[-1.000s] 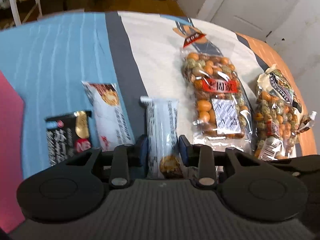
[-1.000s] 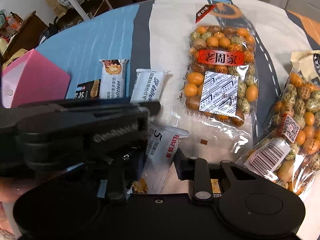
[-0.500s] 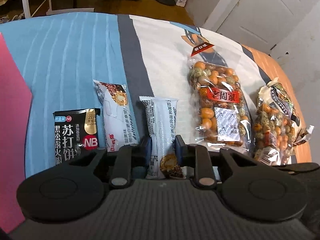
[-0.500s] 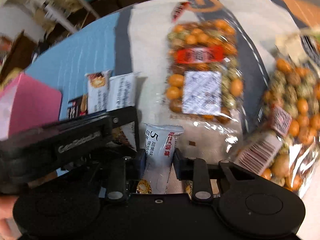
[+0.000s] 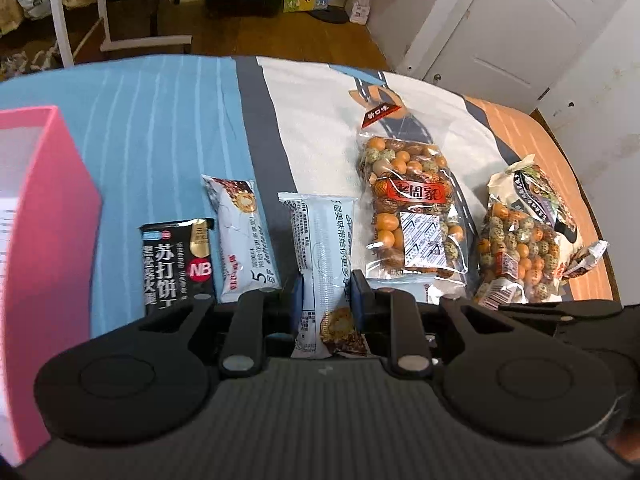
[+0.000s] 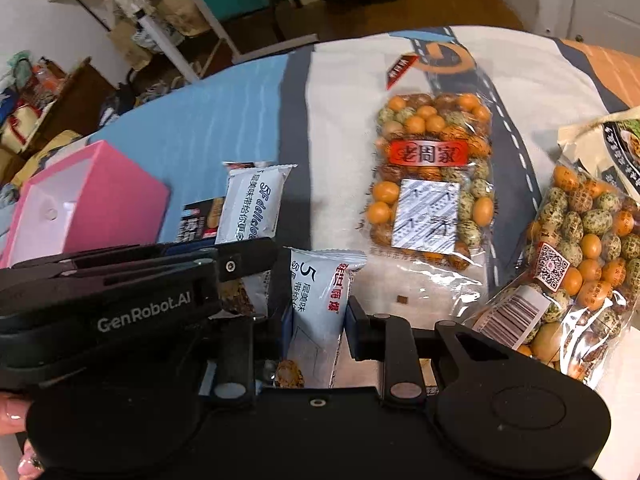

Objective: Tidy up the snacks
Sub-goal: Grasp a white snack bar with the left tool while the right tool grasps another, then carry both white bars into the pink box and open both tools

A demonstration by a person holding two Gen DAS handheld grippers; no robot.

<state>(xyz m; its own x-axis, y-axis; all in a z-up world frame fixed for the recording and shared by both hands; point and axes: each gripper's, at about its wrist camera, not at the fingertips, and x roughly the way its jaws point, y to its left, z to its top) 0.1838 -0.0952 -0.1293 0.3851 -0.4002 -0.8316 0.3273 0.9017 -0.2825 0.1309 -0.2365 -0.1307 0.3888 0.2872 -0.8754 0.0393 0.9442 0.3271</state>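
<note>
Striped bedcover (image 5: 168, 128), two nut bags (image 5: 412, 216), three white wafer packs (image 5: 240, 232); each gripper's fingers (image 5: 297, 300) clenched on one

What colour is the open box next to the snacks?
Pink outside, white inside; the box shows best in the right wrist view.

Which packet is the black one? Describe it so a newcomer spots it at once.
Start at the pink box on the blue part of the bedspread. Just right of it lies the black cracker packet, first in a row of small wrappers. Its neighbours, including a white wafer packet beside it, are pale; it alone is black, with big white characters and a red NB badge.
</note>
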